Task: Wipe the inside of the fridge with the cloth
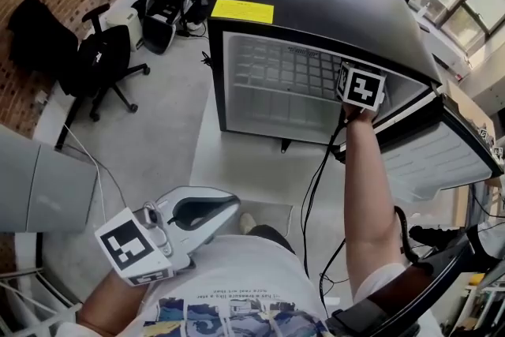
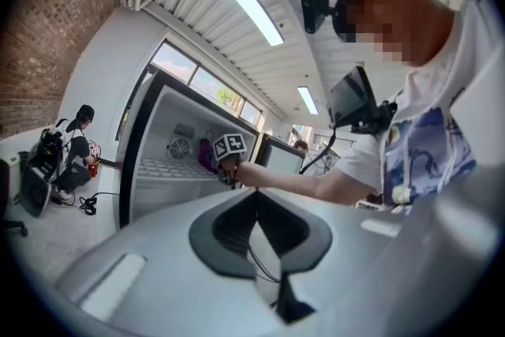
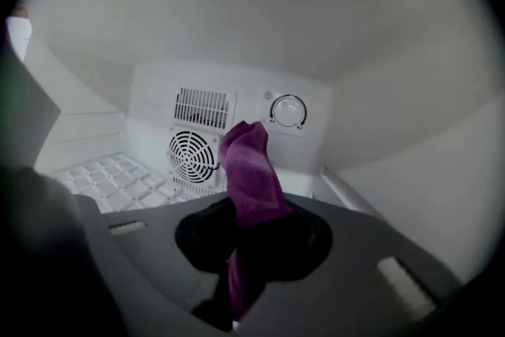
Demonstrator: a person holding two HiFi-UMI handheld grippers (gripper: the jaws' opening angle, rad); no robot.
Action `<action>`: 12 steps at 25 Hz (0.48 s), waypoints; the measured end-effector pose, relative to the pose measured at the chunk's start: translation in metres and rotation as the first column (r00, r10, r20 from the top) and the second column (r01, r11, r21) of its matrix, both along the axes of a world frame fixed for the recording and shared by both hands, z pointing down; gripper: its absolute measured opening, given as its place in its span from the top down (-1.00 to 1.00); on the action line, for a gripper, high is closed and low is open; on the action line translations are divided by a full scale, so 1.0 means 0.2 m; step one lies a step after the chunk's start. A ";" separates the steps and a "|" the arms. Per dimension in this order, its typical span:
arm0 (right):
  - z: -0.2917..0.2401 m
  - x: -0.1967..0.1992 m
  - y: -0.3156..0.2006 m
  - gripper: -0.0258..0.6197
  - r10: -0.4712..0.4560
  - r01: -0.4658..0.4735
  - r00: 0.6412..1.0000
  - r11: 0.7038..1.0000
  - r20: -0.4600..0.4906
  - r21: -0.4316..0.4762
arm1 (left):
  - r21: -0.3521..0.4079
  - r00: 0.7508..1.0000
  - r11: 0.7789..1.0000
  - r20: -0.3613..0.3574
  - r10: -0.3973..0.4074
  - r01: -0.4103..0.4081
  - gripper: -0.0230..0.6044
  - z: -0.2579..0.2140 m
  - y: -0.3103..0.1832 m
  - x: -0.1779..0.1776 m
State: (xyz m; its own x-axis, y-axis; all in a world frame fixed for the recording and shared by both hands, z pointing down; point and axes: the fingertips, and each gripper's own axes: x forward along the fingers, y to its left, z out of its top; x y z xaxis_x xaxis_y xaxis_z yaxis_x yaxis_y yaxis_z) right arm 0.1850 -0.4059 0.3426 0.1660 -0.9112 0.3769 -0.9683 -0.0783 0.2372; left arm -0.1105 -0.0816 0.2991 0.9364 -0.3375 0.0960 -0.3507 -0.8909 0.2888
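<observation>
Right gripper (image 3: 251,252) is inside the fridge (image 1: 316,4), jaws pinching the purple cloth (image 3: 251,170), which is near the back panel (image 3: 237,102), contact unclear. Left gripper (image 2: 260,229) idle, jaws pressed together, empty. Wipe looks just beginning; next, press cloth flat and sweep.

In the head view, the marker cube (image 1: 361,87) hid the jaws of your right gripper (image 3: 246,249) and the purple cloth (image 3: 251,170). The fridge door (image 1: 446,158) ran off the right edge. The words on the yellow sticker (image 1: 242,10) were too small to read.
</observation>
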 end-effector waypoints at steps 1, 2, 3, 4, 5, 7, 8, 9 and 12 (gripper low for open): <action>0.01 -0.02 -0.01 0.76 -0.020 0.020 1.000 1.000 0.006 -0.006 | -0.002 1.000 1.000 0.001 -0.006 0.006 0.90 0.00 0.00 0.00; 0.01 -0.05 -0.01 0.76 -0.041 0.041 0.999 0.999 0.013 -0.010 | -0.004 1.000 1.000 0.003 -0.012 0.012 0.90 0.01 -0.01 0.00; 0.02 -0.08 -0.02 0.76 -0.061 0.061 0.998 0.998 0.024 -0.013 | -0.006 1.000 1.000 0.004 -0.017 0.017 0.90 0.01 -0.01 0.00; 0.02 -0.11 -0.03 0.76 -0.079 0.080 0.996 0.997 0.040 -0.016 | -0.008 1.000 1.000 0.004 -0.023 0.023 0.90 0.02 -0.01 0.00; 0.03 -0.14 -0.04 0.76 -0.096 0.097 0.994 0.995 0.056 -0.020 | -0.009 1.000 1.000 0.005 -0.026 0.026 0.90 0.02 -0.01 0.00; 0.03 -0.20 -0.05 0.76 -0.125 0.127 0.989 0.992 0.073 -0.025 | -0.008 1.000 1.000 0.007 -0.029 0.029 0.90 0.02 -0.01 0.00; 0.04 -0.23 -0.05 0.76 -0.137 0.139 0.987 0.990 0.080 -0.024 | -0.006 1.000 1.000 0.008 -0.029 0.029 0.90 0.01 0.00 0.00; 0.04 -0.25 -0.05 0.76 -0.147 0.149 0.985 0.989 0.089 -0.021 | -0.004 0.999 1.000 0.009 -0.031 0.031 0.90 0.01 0.00 0.00; 0.04 -0.33 -0.06 0.76 -0.173 0.176 0.977 0.984 0.122 -0.014 | -0.007 0.999 0.999 0.009 -0.045 0.045 0.90 0.01 0.00 -0.02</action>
